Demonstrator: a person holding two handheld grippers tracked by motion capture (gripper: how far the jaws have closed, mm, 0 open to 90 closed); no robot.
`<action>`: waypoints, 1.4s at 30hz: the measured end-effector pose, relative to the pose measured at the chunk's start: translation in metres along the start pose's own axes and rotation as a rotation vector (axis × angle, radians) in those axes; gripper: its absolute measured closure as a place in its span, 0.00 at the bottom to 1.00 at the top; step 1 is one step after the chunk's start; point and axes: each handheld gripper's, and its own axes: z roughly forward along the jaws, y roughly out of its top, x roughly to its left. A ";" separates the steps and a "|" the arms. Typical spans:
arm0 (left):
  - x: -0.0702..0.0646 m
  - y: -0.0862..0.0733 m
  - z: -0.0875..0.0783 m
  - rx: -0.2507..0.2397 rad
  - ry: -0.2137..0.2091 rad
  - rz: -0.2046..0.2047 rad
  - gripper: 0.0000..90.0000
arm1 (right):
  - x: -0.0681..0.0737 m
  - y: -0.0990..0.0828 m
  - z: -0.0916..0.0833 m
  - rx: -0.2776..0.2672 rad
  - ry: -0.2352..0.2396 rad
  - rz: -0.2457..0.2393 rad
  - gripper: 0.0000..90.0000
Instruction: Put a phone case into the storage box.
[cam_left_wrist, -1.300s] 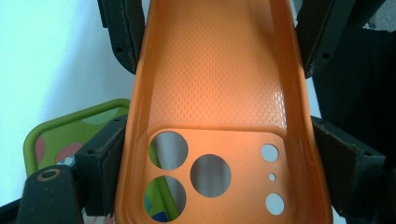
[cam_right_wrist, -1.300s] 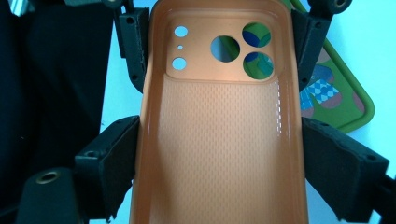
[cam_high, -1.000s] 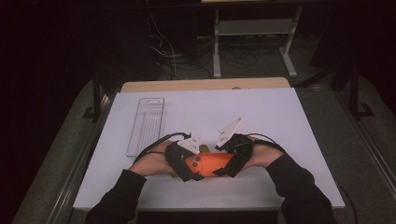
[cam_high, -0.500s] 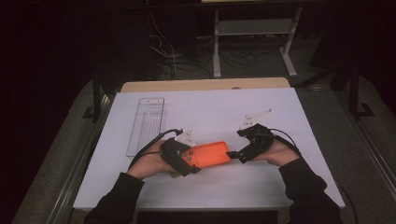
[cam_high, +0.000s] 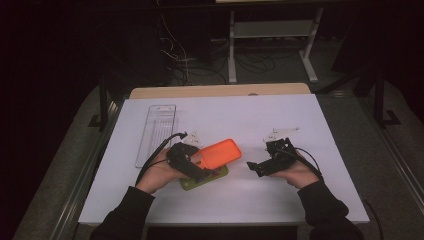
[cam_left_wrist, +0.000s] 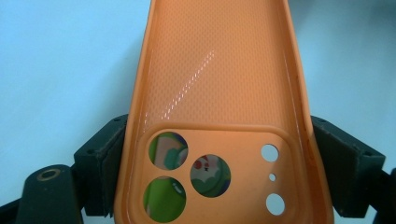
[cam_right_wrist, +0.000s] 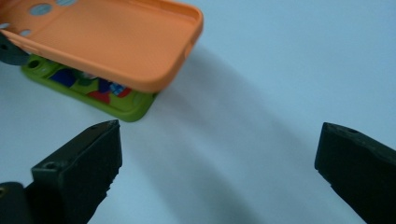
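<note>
Between left fingers (cam_left_wrist: 114, 161), orange case (cam_high: 218, 153) tilts up-right.

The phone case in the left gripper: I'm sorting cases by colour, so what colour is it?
Orange; the phone case shows best in the left gripper view.

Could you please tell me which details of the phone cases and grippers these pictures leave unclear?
- Green case: in the high view the orange case covers most of it, and in the right gripper view too; its printed picture stays unreadable.
- Orange case, left gripper view: its bottom edge is cut off by the frame.
- Left gripper: pad contact is hidden behind the case's walls.
- Clear tray: contents too small to tell.
</note>
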 end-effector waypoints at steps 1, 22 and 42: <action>0.001 0.000 -0.001 0.007 0.010 0.012 0.17 | 0.001 -0.004 0.002 -0.021 -0.020 0.028 0.00; -0.005 0.002 0.005 0.002 0.089 -0.078 0.17 | -0.002 -0.017 0.017 -0.050 -0.055 0.063 0.00; -0.007 0.003 0.006 0.012 0.071 -0.071 0.17 | 0.023 -0.016 0.023 -0.060 -0.232 -0.257 0.00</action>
